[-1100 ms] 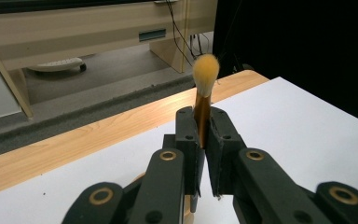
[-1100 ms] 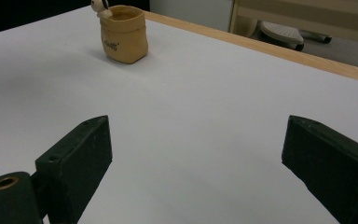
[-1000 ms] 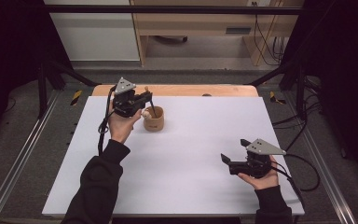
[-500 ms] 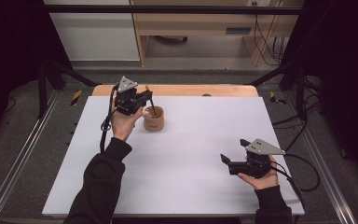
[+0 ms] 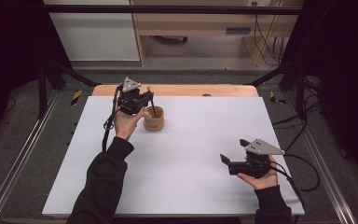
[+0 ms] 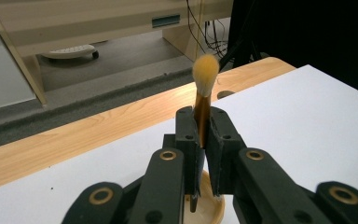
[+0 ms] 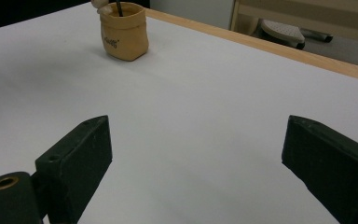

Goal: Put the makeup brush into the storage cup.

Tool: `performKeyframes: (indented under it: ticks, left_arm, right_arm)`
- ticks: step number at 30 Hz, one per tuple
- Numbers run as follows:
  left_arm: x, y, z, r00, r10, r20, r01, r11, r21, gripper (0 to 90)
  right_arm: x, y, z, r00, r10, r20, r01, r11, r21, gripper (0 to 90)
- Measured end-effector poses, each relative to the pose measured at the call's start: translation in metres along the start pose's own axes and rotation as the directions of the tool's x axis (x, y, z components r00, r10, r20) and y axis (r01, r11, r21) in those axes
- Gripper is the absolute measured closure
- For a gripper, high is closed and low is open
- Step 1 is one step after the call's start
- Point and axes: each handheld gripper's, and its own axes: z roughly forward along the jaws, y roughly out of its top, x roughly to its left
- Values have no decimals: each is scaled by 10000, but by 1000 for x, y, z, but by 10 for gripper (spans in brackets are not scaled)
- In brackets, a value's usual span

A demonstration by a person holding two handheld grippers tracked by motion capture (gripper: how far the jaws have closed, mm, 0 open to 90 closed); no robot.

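On the left, my left gripper (image 5: 145, 100) is clamped on a brush (image 6: 202, 100), its jaws pinching the amber handle just under the pale bristle tuft, which points up. Compared with a second ago, the gripper has lifted a little and shifted toward the far edge, so I judge the brush is partway through going into or coming out of the small tan cup (image 5: 154, 120); I cannot tell which from one moment. The dark lower end of the handle is inside the cup in the right gripper view, standing nearly upright. The cup sits on the white table (image 5: 200, 140) toward its far left part, right beside my left hand (image 5: 127, 122). From the left gripper view the cup's rim shows just under the jaws, most of it blocked by them, so I can't make out where the tip rests. Further right, my right gripper (image 5: 223, 160) hasn't budged: jaws spread wide with nothing between them, resting low near the near right corner, well apart from the cup.
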Motion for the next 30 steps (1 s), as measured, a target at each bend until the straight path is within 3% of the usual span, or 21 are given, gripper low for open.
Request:
performKeyframes:
  ticks: [14, 30]
  left_arm:
    - [-5, -9, 11, 9995, 312, -25, -311, 9984, 472, 835]
    - [-7, -23, 20, 9997, 253, 5, -253, 9968, 755, 835]
  right_arm:
    - [1, -1, 1, 10000, -2, -23, 2, 10000, 48, 86]
    - [1, -1, 1, 10000, -36, -37, 36, 10000, 34, 86]
